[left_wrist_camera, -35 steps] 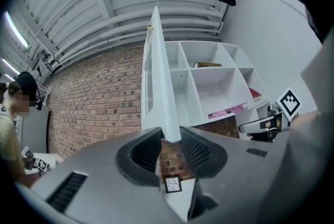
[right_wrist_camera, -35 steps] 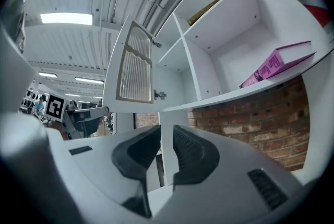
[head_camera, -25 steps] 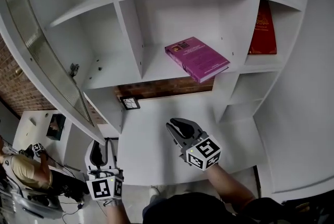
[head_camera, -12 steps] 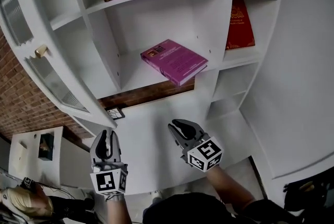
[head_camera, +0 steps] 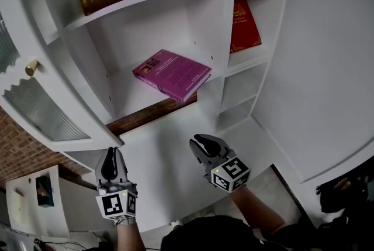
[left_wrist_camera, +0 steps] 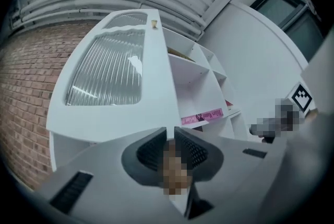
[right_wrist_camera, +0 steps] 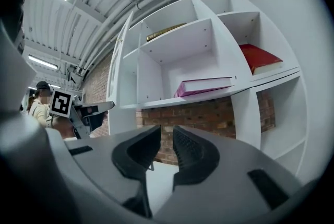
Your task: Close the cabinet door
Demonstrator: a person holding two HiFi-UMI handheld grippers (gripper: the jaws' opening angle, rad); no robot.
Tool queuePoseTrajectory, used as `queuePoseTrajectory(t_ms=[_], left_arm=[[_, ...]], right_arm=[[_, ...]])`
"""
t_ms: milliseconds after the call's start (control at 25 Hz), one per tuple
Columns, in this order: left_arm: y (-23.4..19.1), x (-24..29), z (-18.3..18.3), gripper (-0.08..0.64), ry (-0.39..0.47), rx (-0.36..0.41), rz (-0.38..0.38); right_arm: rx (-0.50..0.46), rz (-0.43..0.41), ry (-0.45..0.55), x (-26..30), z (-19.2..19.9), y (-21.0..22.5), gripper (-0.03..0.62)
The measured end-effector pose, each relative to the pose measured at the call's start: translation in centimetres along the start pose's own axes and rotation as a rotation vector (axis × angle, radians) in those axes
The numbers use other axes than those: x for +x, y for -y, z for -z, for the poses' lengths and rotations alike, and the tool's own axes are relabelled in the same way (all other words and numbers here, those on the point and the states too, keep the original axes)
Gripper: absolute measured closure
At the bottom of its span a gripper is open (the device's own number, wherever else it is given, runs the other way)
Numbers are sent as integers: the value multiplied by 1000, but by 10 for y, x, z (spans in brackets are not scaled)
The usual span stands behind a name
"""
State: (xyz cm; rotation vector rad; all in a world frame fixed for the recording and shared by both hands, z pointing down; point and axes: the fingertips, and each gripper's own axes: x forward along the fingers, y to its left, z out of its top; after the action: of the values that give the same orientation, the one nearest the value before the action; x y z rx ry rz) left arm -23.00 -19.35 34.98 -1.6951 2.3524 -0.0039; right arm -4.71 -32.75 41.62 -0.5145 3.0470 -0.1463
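The cabinet door [head_camera: 44, 106] is not closed: it stands out from the left side of the cabinet [head_camera: 204, 21], with its ribbed glass and brass knob [head_camera: 31, 67] facing the person. The left gripper [head_camera: 111, 155] is just under the door's lower corner. Its jaws have just been closing to a narrow gap, with nothing between them. The right gripper [head_camera: 200, 141] is further from the door, and its jaws are also narrow and empty. I think the main risk is that the nearly closed tips slide off the smooth painted edge when they push, so the door moves only a little. A hard push may slam it. The pink book [head_camera: 171, 74] seems to hang over its shelf and could block the door if the door covers that compartment. Compared with a second ago, the left gripper has come from low and far out to under the door, and the door now shows more of its face.
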Motion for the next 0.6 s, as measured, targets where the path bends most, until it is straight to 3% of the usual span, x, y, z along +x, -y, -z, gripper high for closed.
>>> queuePoseTrajectory(t_ms=[600], left_arm=[[-14,34,8,551,48,-68,110]], right_arm=[[-24,151,-26,0,8,4,528]])
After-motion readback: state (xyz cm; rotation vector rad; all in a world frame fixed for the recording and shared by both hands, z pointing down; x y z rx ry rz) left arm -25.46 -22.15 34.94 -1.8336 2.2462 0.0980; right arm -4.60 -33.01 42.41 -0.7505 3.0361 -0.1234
